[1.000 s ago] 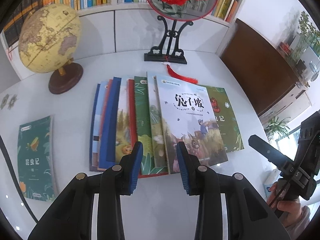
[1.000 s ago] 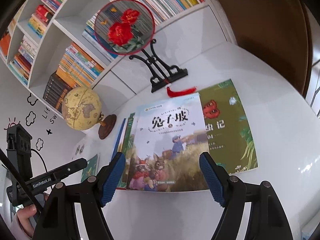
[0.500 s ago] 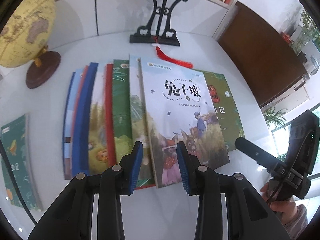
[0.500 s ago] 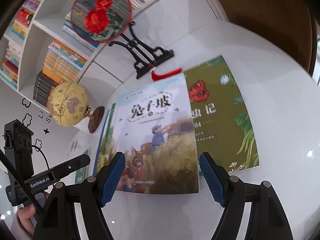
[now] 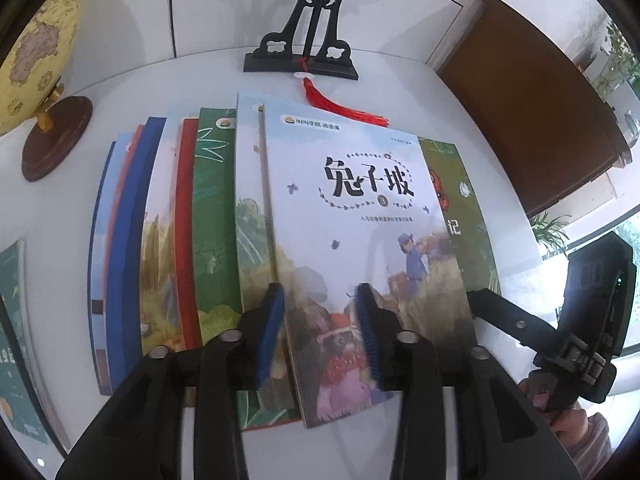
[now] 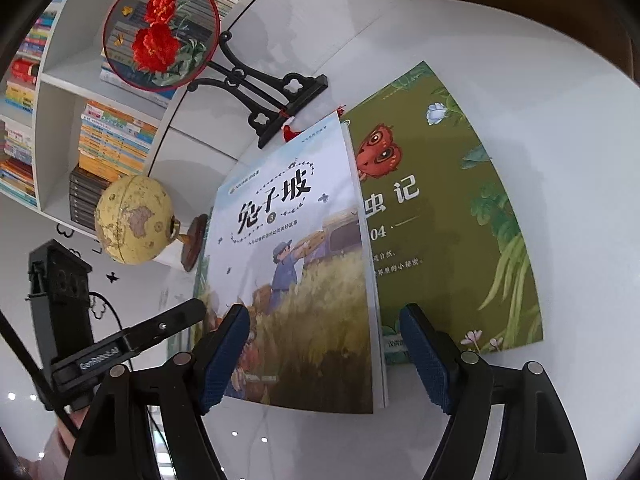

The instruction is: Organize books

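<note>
- Lying fanned across the white table (image 5: pixel 460 104), the books (image 5: pixel 168 240) overlapped, the pale rabbit-cover book (image 5: pixel 360 220) on top.
- We held our left gripper (image 5: pixel 320 332) over its near edge, jaws apart and just widening, nothing clamped.
- Our right gripper (image 6: pixel 324 356) straddled its corner, jaws wide, also just opening.
- Behind stood a globe (image 6: pixel 134 220) and fan stand (image 5: pixel 302 56).

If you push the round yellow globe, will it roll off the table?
Probably not: the globe sits on a flat wooden base, so it would likely slide or spin. A hard shove up high might tip it.
</note>
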Demonstrator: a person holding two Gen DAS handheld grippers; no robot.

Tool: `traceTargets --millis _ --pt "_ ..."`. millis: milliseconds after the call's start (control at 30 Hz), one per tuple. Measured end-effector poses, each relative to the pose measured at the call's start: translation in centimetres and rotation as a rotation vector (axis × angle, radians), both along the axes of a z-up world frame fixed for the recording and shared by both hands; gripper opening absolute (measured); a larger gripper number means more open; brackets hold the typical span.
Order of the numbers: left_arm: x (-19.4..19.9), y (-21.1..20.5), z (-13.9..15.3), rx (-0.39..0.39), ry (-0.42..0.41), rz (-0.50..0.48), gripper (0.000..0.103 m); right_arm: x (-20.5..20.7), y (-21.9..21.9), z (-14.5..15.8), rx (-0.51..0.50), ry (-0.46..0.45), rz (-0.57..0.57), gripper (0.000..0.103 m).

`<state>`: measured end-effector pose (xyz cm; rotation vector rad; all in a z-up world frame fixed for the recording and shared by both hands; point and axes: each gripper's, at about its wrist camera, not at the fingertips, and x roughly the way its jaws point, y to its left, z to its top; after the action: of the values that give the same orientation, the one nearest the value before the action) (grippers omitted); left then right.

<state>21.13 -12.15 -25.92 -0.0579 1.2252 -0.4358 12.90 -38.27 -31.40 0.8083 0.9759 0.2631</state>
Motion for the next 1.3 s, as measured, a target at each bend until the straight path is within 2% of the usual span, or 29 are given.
traceTargets --millis 100,200,267,300,367,600,700,767,833,867,933,967,1000,1033,1067,1100,1133,1200,1233,1300 --pt "-0.2 0.3 -0.1 -0.044 -0.013 0.007 0.047 0.2 -0.1 -0.2 0.044 -0.020 -0.002 0.088" --pt "-0.6 -0.4 0.0 -0.034 -0.047 -0.026 0.057 0.6 0.3 -0.1 0.029 -0.043 0.031 0.090" --pt "-0.8 -1.0 0.0 -0.028 -0.061 -0.050 0.069 1.0 0.6 0.0 0.031 -0.054 0.052 0.097" --pt "-0.9 -1.3 -0.1 -0.022 -0.068 -0.060 0.071 1.1 0.7 -0.1 0.043 -0.059 0.062 0.103" --pt "-1.1 -1.9 -0.2 -0.010 -0.079 -0.069 0.076 1.6 0.9 -0.2 0.065 -0.061 0.076 0.103" --pt "-1.4 -2.9 -0.3 0.036 -0.091 -0.055 0.079 2.7 1.3 -0.3 0.084 -0.029 0.117 0.103" --pt "-1.2 -2.6 -0.1 0.003 -0.062 -0.019 0.079 2.9 1.2 -0.3 0.097 -0.005 0.113 0.103" --pt "-1.0 -1.6 0.3 -0.064 -0.042 0.029 0.075 2.9 0.7 -0.5 0.142 0.021 0.056 0.101" --pt "-1.2 -0.7 1.1 -0.149 -0.061 0.065 0.074 2.4 0.0 -0.8 0.176 0.028 0.016 0.093" --pt "-1.4 -0.6 1.6 -0.166 -0.079 0.062 0.072 2.1 -0.4 -1.1 0.204 0.026 0.007 0.091" --pt "-1.7 -1.1 2.4 -0.165 -0.111 0.034 0.071 1.5 -1.0 -1.8 0.265 0.038 -0.018 0.075" --pt "-1.8 -1.3 2.8 -0.164 -0.128 0.017 0.069 1.3 -1.2 -1.9 0.282 0.045 -0.027 0.071" --pt "-2.0 -1.5 3.1 -0.169 -0.136 0.004 0.067 0.9 -1.5 -2.0 0.302 0.042 -0.038 0.063" --pt "-2.0 -1.7 3.2 -0.171 -0.135 -0.001 0.063 0.5 -1.8 -1.9 0.328 0.023 -0.053 0.048" --pt "-2.0 -2.0 3.1 -0.172 -0.124 -0.009 0.053 0.1 -2.1 -1.7 0.376 -0.009 -0.056 0.036" --pt "-2.0 -2.4 2.8 -0.145 -0.111 -0.015 0.048 -0.1 -2.1 -1.5 0.447 -0.041 -0.049 0.019" --pt "-2.0 -2.6 2.5 -0.107 -0.115 -0.011 0.042 0.0 -1.8 -1.2 0.481 -0.053 -0.038 0.019" --pt "-2.0 -2.5 1.9 -0.045 -0.130 0.004 0.035 0.2 -1.0 -0.4 0.428 -0.058 -0.009 0.019" --pt "-1.8 -2.0 1.7 -0.060 -0.112 0.020 0.031 0.5 -0.7 0.1 0.374 -0.062 0.008 0.019" --pt "-1.4 -1.0 1.5 -0.121 -0.072 0.049 0.029 0.7 -0.7 0.7 0.317 -0.060 0.009 0.019"
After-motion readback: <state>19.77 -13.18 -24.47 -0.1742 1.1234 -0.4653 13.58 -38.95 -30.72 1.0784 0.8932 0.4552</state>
